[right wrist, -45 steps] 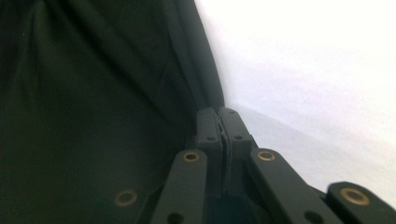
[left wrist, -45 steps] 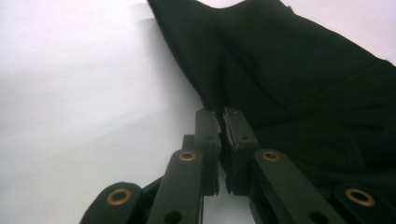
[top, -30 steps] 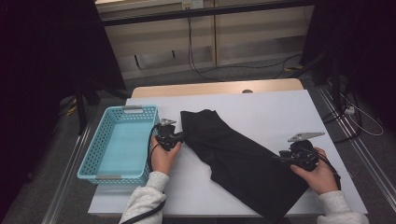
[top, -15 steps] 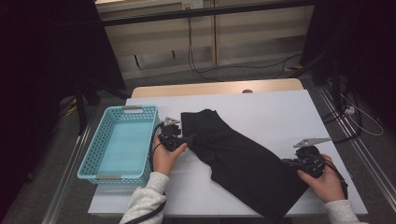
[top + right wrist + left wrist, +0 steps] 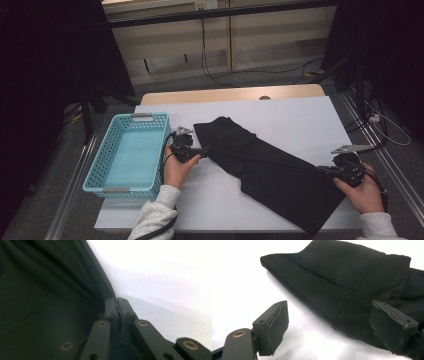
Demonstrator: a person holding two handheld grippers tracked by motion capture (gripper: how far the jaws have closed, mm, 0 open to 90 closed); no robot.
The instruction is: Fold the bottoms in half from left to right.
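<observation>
Looks like the straightening-out step on the long black cloth garment point(image 5: 270, 172), lying diagonally across the white table point(image 5: 300, 120). Left gripper point(image 5: 329, 325) has just been opening – jaws wide, hem between but untouched. Right gripper point(image 5: 117, 305) is pinched shut at the garment's edge – next I'd regrip left and fold toward the light blue plastic basket point(image 5: 95, 167).

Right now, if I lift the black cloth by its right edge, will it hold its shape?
Probably not. The black cloth lies flat and creased on the table, so it should sag. The right gripper pinches one thin edge; the rest likely drags. It looks light.
</observation>
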